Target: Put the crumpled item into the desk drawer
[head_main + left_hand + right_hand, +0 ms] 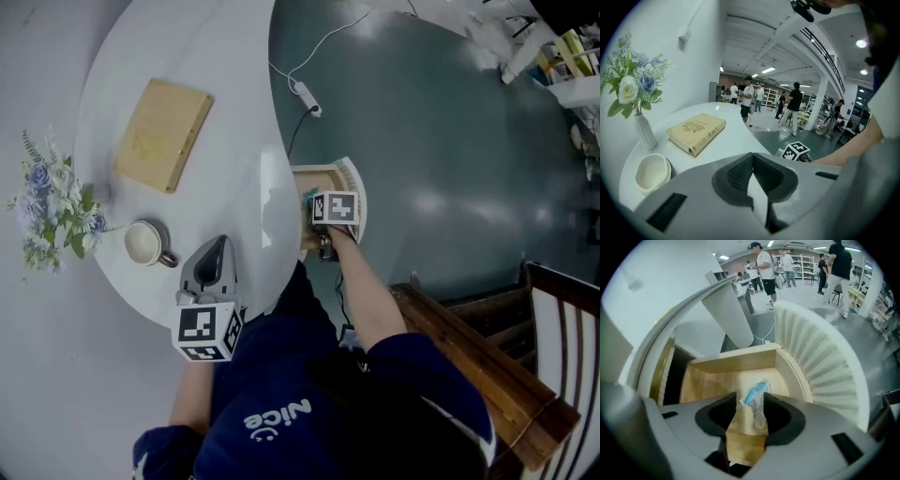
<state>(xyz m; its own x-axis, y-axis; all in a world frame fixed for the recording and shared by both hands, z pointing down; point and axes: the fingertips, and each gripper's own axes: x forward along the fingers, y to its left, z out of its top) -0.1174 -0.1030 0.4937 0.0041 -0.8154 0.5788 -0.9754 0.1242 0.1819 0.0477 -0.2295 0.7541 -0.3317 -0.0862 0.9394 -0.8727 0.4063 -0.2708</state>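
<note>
The right gripper's (749, 396) dark pads (780, 416) stand spread, and in the gap between them, nearer the right-hand pad, shows the crumpled item (756, 404), a wrinkled white wad with a pale blue patch. It lies over the smooth light-wood floor of the open desk drawer (717, 380), but I cannot tell whether it touches that pad. The drawer is a shallow box with a straight back wall and a curved, ribbed white front (820, 362). The left gripper's (752, 157) pads (739, 174) are black with a fine knurled grain. They are pressed together at the tips with nothing between, and only a thin white wedge shows lower down. Its grey shell hangs over the glossy white round table (726, 145). Beyond it, toward the left of the left gripper view, lie a thick tan book (697, 132) with an embossed cover, a cream cup (652, 172), and a slim white vase (645, 132) of blue and white flowers (633, 89). Only the right gripper view looks inside the drawer. The head view has that gripper's marker cube (335, 206) covering the contents, so the item is hidden there. It alone shows the drawer jutting from the table's right edge, a white cable (307, 94) on the grey-green floor (422, 112), and dark wooden furniture (487, 366) at lower right. The left gripper view alone shows people (793, 107) standing in the hall behind.
</note>
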